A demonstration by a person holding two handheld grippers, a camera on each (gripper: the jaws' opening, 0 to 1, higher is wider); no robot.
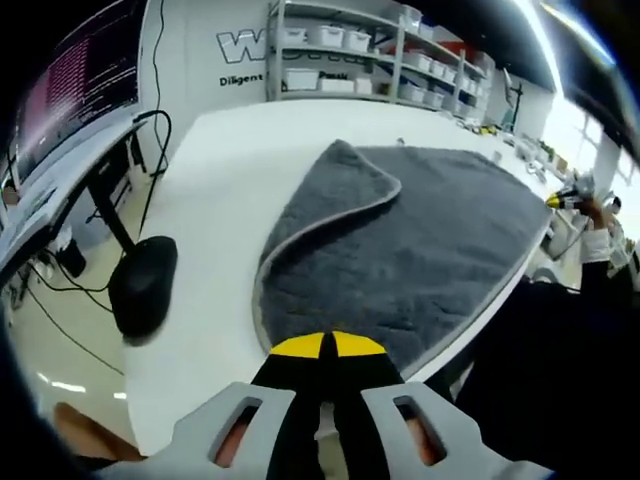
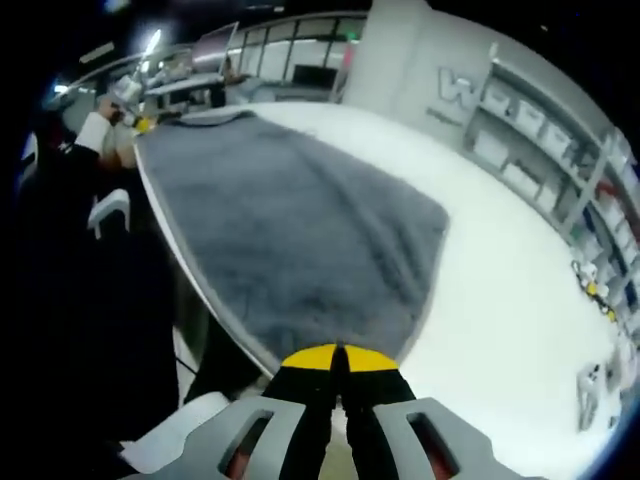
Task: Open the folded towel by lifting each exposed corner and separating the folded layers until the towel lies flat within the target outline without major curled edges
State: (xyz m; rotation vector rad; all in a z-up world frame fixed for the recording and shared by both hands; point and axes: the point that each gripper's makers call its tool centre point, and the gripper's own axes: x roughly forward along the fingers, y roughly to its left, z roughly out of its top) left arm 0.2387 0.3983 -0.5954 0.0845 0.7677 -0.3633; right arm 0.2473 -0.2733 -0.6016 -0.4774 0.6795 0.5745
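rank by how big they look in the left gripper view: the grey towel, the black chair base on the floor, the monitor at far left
1. grey towel, by far the largest
2. monitor
3. black chair base

The monitor is cut off at the view's edge, so its rank over the base is unsure.

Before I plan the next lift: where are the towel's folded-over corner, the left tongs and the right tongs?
folded-over corner (image 1: pixel 345 180), left gripper view, on the flap's pile.
left tongs (image 1: pixel 328 345), left gripper view, between yellow tips.
right tongs (image 2: pixel 339 357), right gripper view, between yellow tips.

One grey towel (image 1: pixel 420 240) is counted on one white surface (image 1: pixel 230 190). Two claws are seen, the left claw (image 1: pixel 328 345) and the right claw (image 2: pixel 338 358).
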